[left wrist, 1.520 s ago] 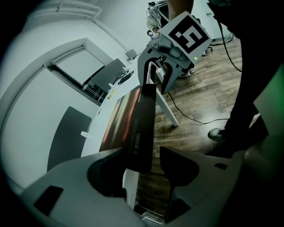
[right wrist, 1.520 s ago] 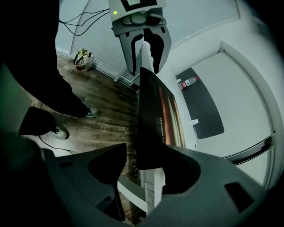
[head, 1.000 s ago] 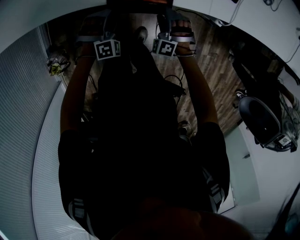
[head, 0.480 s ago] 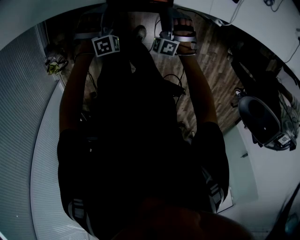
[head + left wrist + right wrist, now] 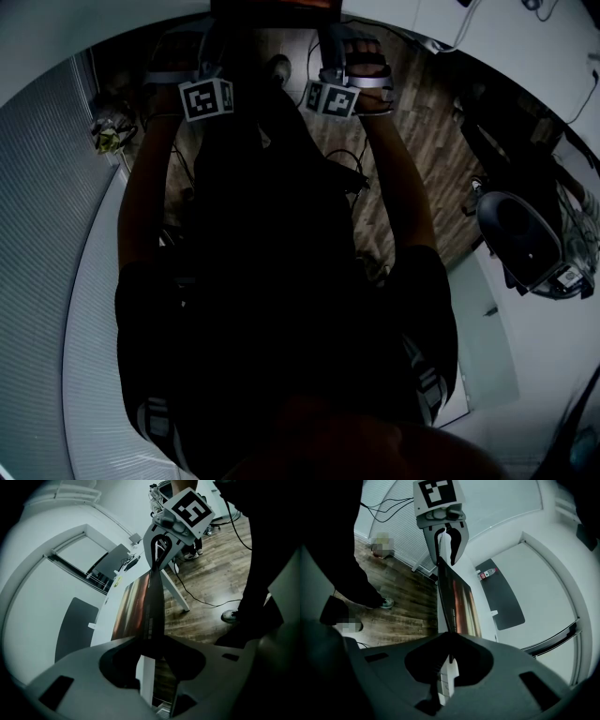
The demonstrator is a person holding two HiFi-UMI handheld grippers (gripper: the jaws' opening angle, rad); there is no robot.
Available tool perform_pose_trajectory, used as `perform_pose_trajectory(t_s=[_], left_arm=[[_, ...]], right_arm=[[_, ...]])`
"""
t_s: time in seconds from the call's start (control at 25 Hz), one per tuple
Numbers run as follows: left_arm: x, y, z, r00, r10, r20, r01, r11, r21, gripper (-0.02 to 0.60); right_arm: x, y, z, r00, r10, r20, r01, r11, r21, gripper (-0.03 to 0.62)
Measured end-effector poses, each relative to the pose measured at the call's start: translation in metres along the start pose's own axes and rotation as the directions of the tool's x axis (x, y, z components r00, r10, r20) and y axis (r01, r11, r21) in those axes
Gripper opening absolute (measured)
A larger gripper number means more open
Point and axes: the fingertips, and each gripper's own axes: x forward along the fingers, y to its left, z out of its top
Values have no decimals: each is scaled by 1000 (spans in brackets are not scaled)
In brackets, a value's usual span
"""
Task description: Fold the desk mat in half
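White curved desk (image 5: 84, 319), wood floor (image 5: 417, 159) beyond.

Head view: left gripper (image 5: 202, 56) and right gripper (image 5: 345, 52) sit at 12 o'clock. Their tips and the mat are lost in the dark, and my torso fills the middle.

Left gripper view: desk mat (image 5: 152, 606) runs edge-on from the jaws towards 12 o'clock. Jaws have just been closing; they are narrowed round the edge, not yet pinching. My judgement: finish this pinch level with the other corner before lifting.

Right gripper view: jaws clamped on the mat's edge. How the rest of the mat lies, I cannot tell.
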Motion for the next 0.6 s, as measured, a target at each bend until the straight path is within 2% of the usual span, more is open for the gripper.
perform_pose_trajectory(t_s=[0.28, 0.48, 0.6], left_arm=[[-8, 3, 3, 999, -28, 30, 28, 1000, 7, 25], [-16, 11, 6, 997, -76, 32, 76, 997, 0, 15], [-23, 14, 9, 989, -138, 45, 139, 990, -18, 15]], right_arm=[[-5, -13, 5, 1000, 11, 26, -12, 1000, 28, 12], [-12, -24, 8, 998, 43, 36, -44, 998, 48, 12], [-16, -27, 6, 996, 89, 33, -91, 993, 73, 12]])
